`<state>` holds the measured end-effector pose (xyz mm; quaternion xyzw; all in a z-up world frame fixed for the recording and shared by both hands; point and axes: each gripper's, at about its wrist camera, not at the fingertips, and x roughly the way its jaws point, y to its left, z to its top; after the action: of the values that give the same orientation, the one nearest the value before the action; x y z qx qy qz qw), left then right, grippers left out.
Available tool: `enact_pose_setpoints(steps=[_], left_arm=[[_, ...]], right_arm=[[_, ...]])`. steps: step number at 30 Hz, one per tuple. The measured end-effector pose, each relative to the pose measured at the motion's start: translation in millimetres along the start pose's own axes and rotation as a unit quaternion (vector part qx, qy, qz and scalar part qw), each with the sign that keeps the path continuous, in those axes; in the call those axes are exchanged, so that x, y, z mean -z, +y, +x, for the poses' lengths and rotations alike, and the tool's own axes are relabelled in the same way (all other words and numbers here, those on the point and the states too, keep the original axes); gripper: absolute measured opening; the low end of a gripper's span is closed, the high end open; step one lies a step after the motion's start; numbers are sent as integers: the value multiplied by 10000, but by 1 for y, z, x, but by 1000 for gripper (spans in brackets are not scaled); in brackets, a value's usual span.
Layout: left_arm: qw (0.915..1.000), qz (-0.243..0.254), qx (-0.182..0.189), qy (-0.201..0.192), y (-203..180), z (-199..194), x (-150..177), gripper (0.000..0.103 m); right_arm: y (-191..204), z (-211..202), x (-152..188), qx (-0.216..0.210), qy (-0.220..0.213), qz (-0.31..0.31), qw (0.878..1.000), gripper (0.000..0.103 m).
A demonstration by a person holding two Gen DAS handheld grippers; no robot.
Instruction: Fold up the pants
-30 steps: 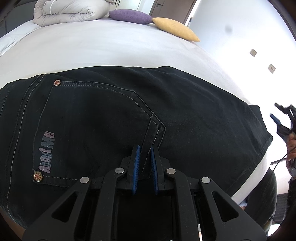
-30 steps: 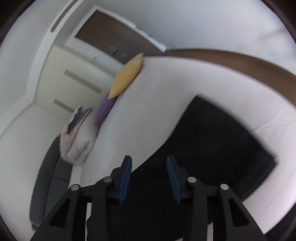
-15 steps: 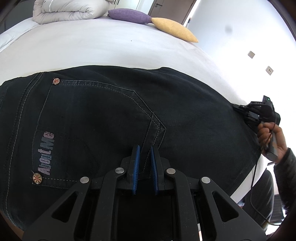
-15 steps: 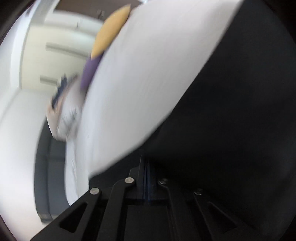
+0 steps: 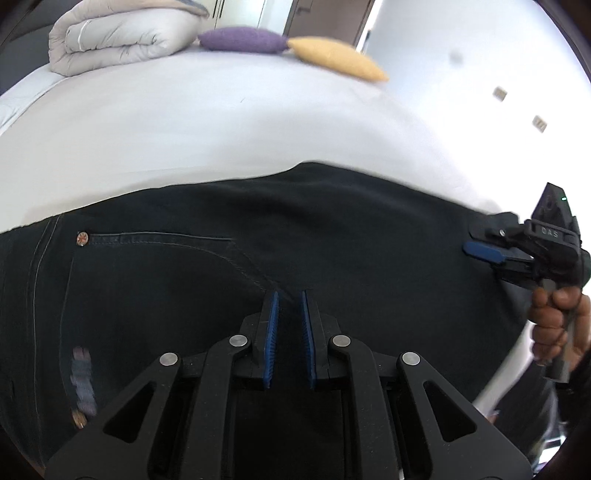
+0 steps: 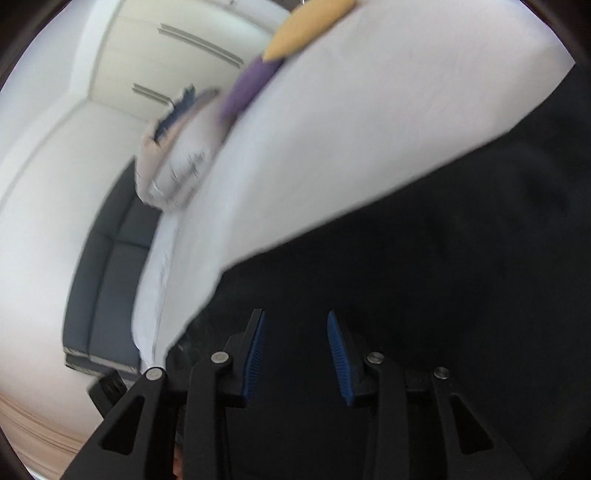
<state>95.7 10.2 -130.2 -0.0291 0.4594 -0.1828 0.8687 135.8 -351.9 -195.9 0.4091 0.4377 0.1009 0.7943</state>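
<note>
Black denim pants [image 5: 295, 240] lie on the white bed [image 5: 221, 122]. Left claw [image 5: 287, 314] is seemingly clamped on fabric; right claw [image 6: 295, 347], just reopening, stands apart and needs a hem grip next.

The pants [image 5: 258, 229] lie spread across the near part of the bed [image 5: 207, 125], under my left tool [image 5: 287, 317]. My right tool [image 5: 480, 251] sits over their right-hand end. Behind them, at the bed's far edge, a rolled duvet [image 5: 118, 33] lies left, then one pillow [image 5: 242, 38], then another pillow [image 5: 336, 61] to its right
</note>
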Motion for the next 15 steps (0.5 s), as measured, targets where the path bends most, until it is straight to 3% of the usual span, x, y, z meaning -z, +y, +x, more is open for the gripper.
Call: enact_pose_setpoints(steps=[2,4,6,10,14,15], left_arm=[[9999,-61,92,32,16,3,0,12],[9999,-115,76,33,36,1,-1,12],[9992,-319,257,41,63,0,-2,12],[9942,-879,618,-50,111,-5,-1,12],[9931,-1036,529,-157,135,-19,2,11],[9938,-1047,334,-171,134,-26,1,11]], right_arm=[[-25,-7,-4,59,-108,296,9995,0],[-58,-33,4,-11,-394,604,9974,0],[-83,-62,8,216,-876,771,9929,0],[-125,-121,7,660,-1736,1339,9734,0],[-133,-161,19,1142,-2171,1685,9547,0],[-127,-166,23,1258,-2221,1639,9529,8]])
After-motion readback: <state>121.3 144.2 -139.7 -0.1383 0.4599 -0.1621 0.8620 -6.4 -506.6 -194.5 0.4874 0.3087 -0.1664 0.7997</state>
